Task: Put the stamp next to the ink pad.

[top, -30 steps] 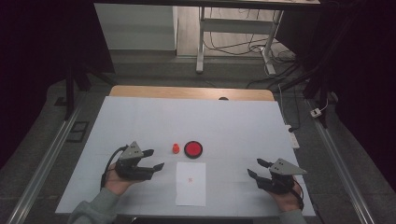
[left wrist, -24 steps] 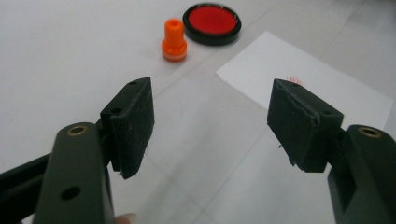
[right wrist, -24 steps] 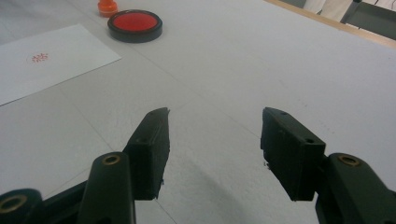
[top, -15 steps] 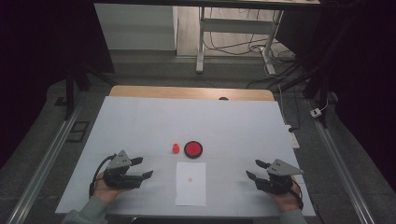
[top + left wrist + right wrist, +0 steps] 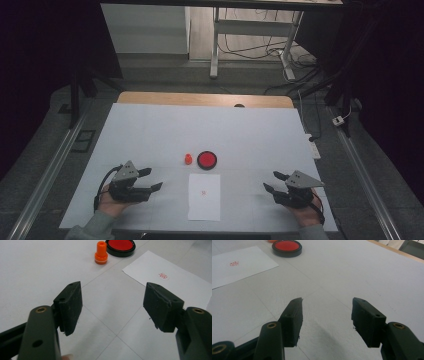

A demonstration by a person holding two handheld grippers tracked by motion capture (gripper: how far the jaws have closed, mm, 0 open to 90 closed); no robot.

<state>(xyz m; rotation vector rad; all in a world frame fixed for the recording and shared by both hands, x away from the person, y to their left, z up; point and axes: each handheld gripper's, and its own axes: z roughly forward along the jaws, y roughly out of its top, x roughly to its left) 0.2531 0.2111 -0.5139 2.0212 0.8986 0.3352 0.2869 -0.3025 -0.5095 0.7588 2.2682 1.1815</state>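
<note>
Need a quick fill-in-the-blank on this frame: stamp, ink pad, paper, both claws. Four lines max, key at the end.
1. The orange stamp stands ____ on the table, beside the ink pad.
2. The ink pad's lid is off; its ink is ____.
3. The sheet of paper bears ____ red stamp mark.
4. The left claw and the right claw are both ____ and hold nothing.

Missing words: upright; red; one; open

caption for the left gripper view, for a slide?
Left tool open and empty above the table, facing the orange stamp, red ink pad and stamped paper sheet.
</note>
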